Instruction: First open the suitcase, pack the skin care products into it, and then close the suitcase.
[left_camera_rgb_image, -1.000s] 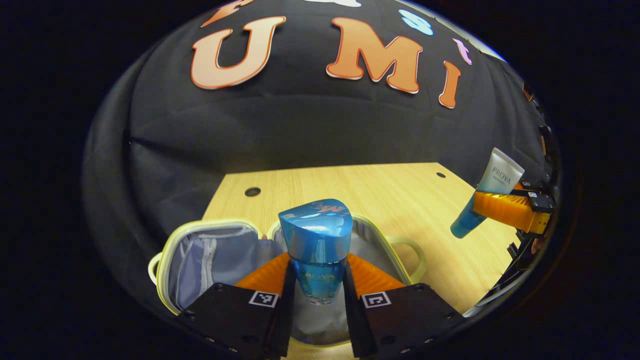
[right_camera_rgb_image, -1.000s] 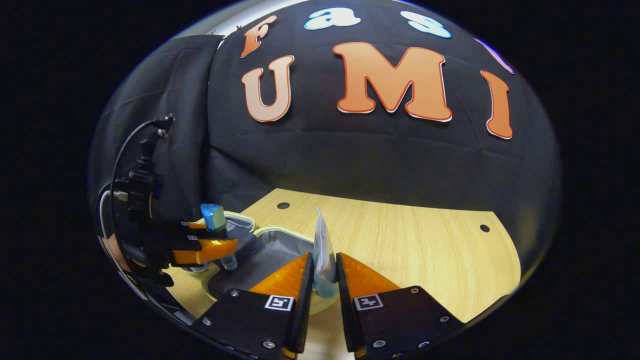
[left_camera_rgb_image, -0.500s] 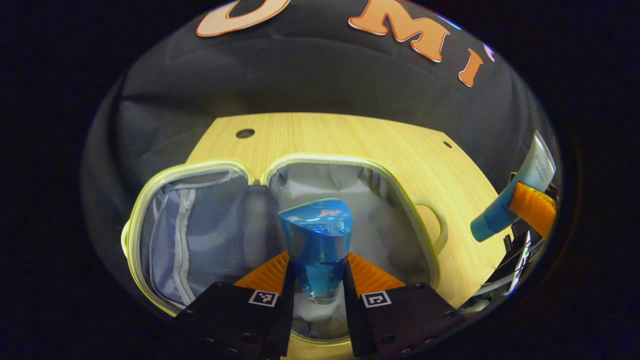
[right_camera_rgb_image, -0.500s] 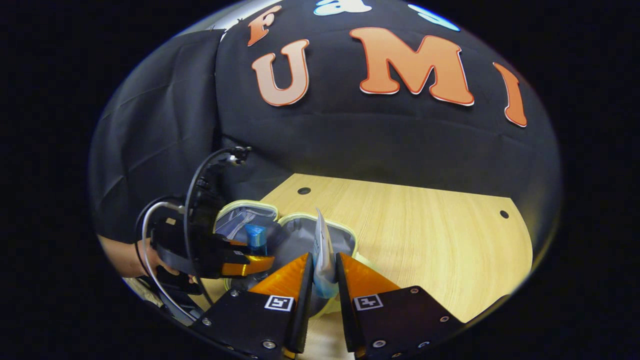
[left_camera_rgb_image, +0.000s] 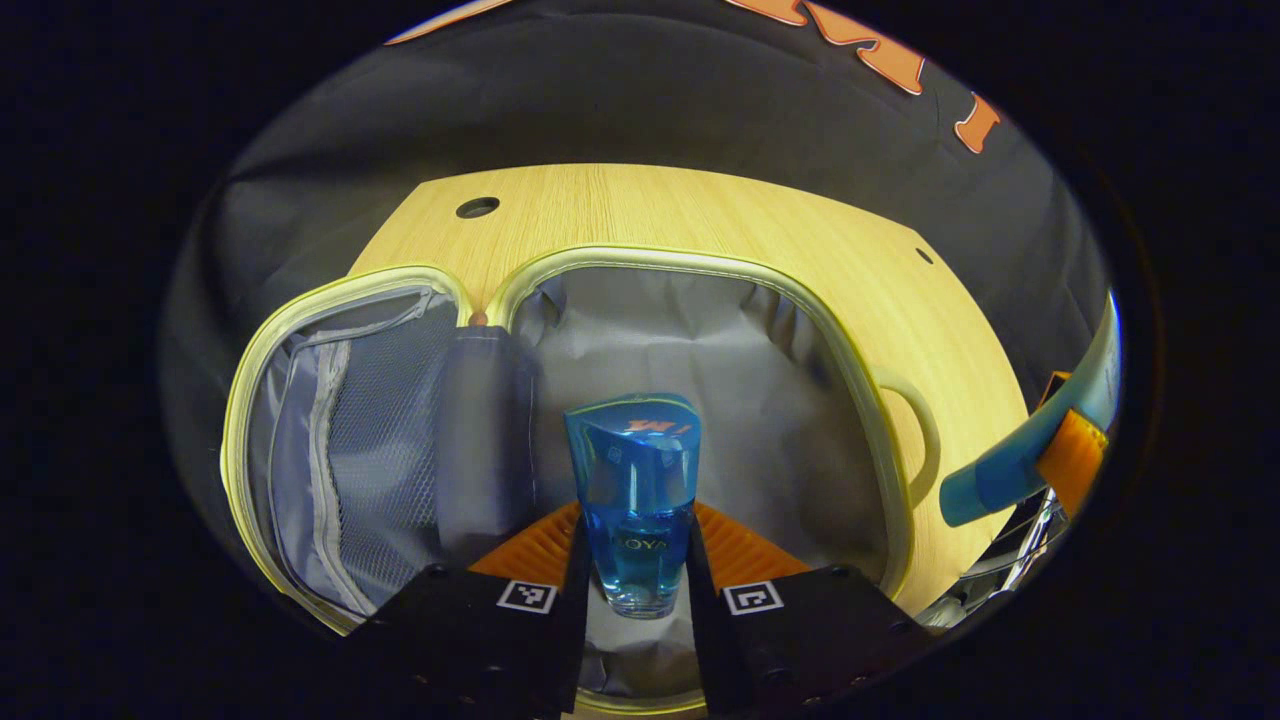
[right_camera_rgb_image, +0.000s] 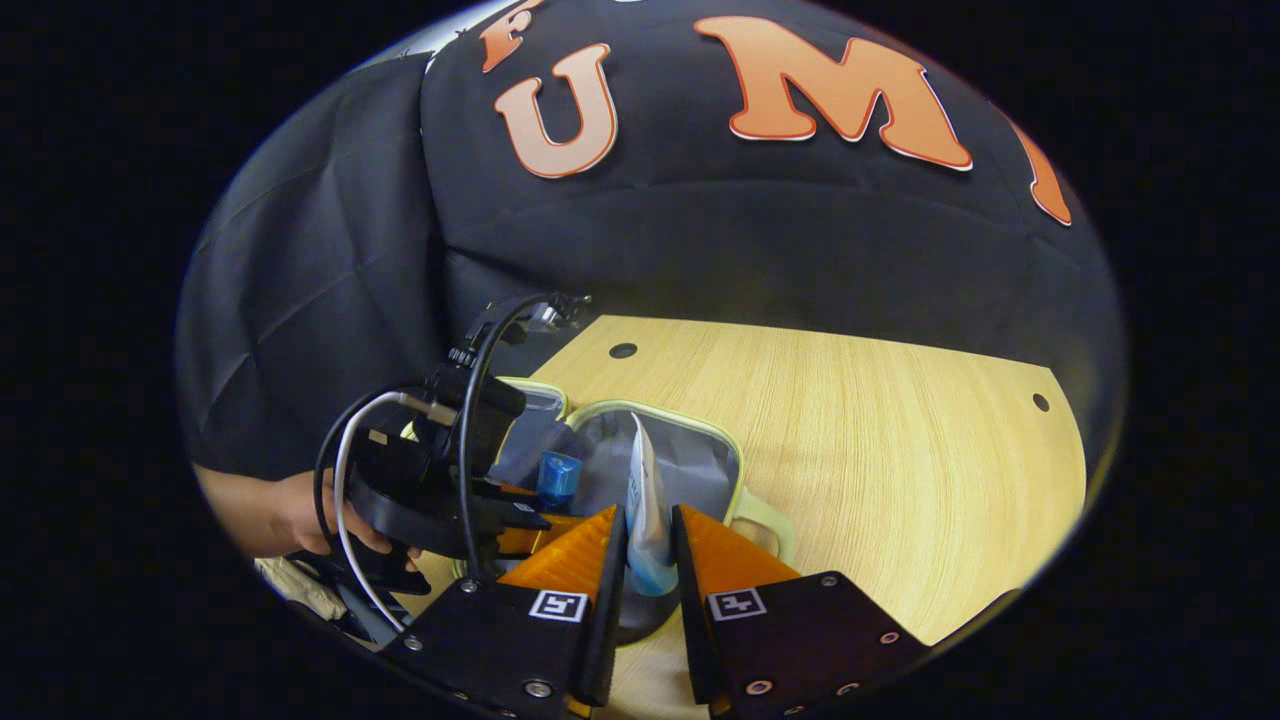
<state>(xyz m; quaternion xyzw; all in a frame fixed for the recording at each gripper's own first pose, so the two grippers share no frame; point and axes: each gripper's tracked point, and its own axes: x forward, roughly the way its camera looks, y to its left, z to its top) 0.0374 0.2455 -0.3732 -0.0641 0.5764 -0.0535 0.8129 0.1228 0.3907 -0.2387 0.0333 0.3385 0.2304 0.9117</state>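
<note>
Suitcase (left_camera_rgb_image: 905, 500): lies fully open on the wooden table (left_camera_rgb_image: 700, 215), both halves facing up. The half on the left in the left gripper view carries a zipped mesh pocket (left_camera_rgb_image: 370, 440); the other half is lined with plain grey fabric, and a loop handle (left_camera_rgb_image: 925, 440) projects from its outer rim.

Left gripper (left_camera_rgb_image: 636, 560): both fingers press on the lower body of a blue bottle (left_camera_rgb_image: 635, 490). The bottle stands upright, cap uppermost, over the grey-lined half. In the right gripper view the same unit (right_camera_rgb_image: 520, 520) appears with a hand (right_camera_rgb_image: 300, 515) around its grip and cables looping above.

Right gripper (right_camera_rgb_image: 648, 555): jaws nearly closed, both fingers clamped on a flat white-and-blue tube (right_camera_rgb_image: 645, 500), held edge-on over the suitcase rim. In the left gripper view the tube (left_camera_rgb_image: 1010, 470) sits at the right edge, blue cap pointing down toward the handle side.
</note>
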